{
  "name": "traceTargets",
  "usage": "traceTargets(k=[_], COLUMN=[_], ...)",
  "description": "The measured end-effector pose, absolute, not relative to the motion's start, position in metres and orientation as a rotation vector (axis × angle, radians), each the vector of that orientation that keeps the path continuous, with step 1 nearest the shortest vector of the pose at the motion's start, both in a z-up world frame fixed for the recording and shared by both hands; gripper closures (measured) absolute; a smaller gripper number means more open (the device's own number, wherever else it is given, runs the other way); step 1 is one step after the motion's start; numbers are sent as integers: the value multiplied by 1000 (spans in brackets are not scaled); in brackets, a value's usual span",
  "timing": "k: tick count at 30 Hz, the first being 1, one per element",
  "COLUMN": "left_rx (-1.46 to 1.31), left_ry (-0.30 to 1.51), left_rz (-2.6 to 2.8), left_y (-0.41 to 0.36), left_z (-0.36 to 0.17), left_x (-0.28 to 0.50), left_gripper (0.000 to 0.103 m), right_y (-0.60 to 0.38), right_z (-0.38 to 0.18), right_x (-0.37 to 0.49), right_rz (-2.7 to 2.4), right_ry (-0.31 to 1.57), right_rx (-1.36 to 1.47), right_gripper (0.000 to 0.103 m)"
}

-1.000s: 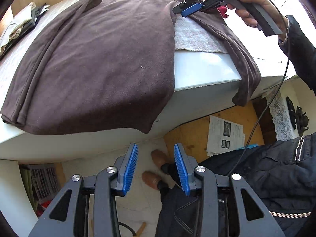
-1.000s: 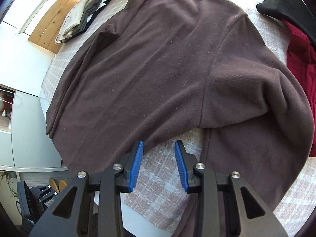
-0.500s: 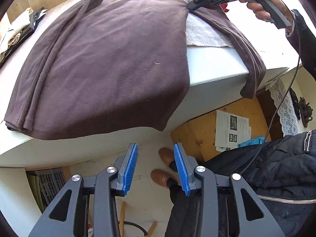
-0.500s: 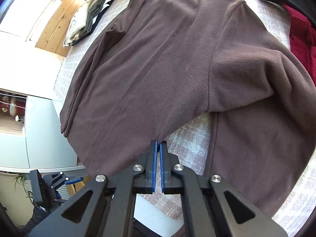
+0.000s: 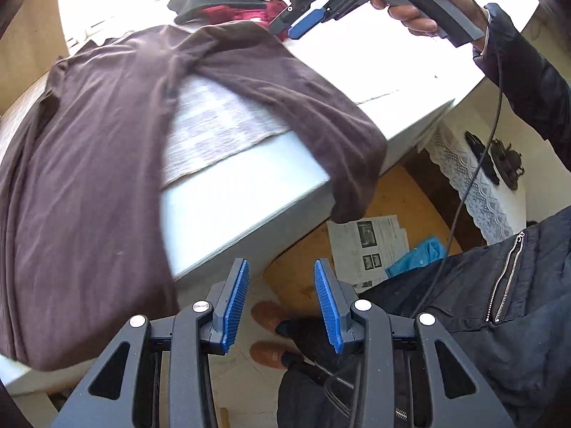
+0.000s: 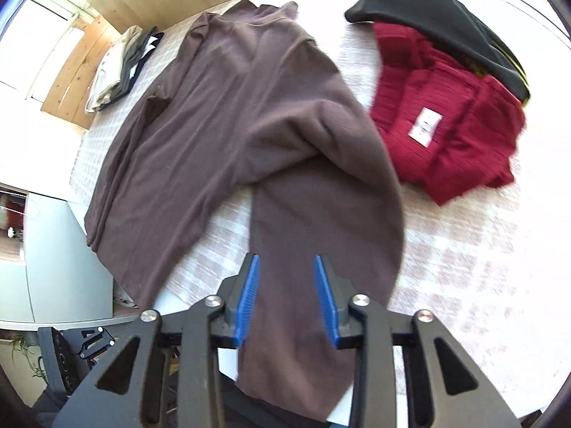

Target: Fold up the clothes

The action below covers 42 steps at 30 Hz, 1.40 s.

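Lying spread across the counter (image 6: 464, 249), a brown long-sleeved top (image 6: 221, 114), collar toward the far edge, hem draped over the near edge. One sleeve (image 6: 321, 232) bent down from the shoulder and trailing off the counter's front, cuff hanging free in the left wrist view. Beside it on the right, a red knitted garment (image 6: 446, 125) with a white label, and a black garment (image 6: 428, 10) partly on top of that. At the far left corner, a small stack of folded clothes (image 6: 121, 67).

Right gripper (image 6: 287, 299) hovering above the trailing sleeve, jaws opening, blue pads apart with brown cloth seen between them but not pinched. Also visible from the left wrist view, held in a hand (image 5: 421, 3) above the top's shoulder.

Left gripper (image 5: 282, 306) off the counter's front edge, jaws spread and empty, only floor and brown slippers (image 5: 267, 331) seen between them.
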<state>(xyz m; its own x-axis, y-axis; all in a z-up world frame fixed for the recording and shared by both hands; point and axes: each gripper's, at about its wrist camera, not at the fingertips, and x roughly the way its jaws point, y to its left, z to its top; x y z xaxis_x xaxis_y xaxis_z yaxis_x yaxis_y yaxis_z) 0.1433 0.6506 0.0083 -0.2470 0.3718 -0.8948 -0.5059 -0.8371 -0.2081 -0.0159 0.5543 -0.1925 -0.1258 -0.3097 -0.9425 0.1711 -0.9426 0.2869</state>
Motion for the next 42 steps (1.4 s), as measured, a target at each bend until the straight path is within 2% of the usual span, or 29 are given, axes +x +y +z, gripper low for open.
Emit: traceTargets(k=[8, 10, 15, 17, 18, 19, 25, 30, 35, 36, 38, 39, 40, 42], left_rx=[-1456, -1450, -1483, -1501, -1506, -1510, -1418, -1365, -1422, -1425, -1432, -1436, -1442, -1457], left_ry=[198, 153, 103, 102, 80, 54, -130, -158, -210, -232, -270, -285, -297, -309], left_rz=[1916, 1875, 1804, 1786, 1767, 1748, 1678, 1776, 1881, 1907, 1968, 1997, 2018, 2051], left_y=[708, 718, 744, 753, 754, 755, 745, 717, 696, 693, 689, 688, 689, 694], left_z=[-20, -22, -36, -41, -43, -44, -11, 20, 17, 18, 21, 22, 22, 19], left_x=[121, 112, 100, 97, 96, 96, 111, 119, 105, 97, 77, 65, 53, 29], left_gripper=[66, 60, 60, 69, 89, 102, 103, 103, 103, 99, 79, 62, 56, 56], right_y=[592, 594, 601, 602, 602, 601, 599, 597, 581, 577, 570, 565, 561, 556], right_z=[-212, -212, -207, -199, -195, -191, -173, -205, -219, -215, -206, -200, -196, -188], right_x=[95, 106, 107, 108, 106, 102, 51, -17, -32, -34, -42, -47, -52, -63], right_rz=[-2080, -2107, -2151, -2178, -2192, -2205, -2296, -2231, -2190, -2190, -2181, -2193, -2208, -2223], right_ry=[-311, -303, -313, -285, -270, -255, -156, -120, -10, -7, -19, 0, 24, 62], right_rx=[1880, 1869, 1846, 1818, 1802, 1786, 1694, 1816, 1853, 1835, 1802, 1783, 1768, 1745], right_gripper=[64, 64, 64, 64, 64, 64, 64, 64, 64, 64, 64, 64, 64, 64])
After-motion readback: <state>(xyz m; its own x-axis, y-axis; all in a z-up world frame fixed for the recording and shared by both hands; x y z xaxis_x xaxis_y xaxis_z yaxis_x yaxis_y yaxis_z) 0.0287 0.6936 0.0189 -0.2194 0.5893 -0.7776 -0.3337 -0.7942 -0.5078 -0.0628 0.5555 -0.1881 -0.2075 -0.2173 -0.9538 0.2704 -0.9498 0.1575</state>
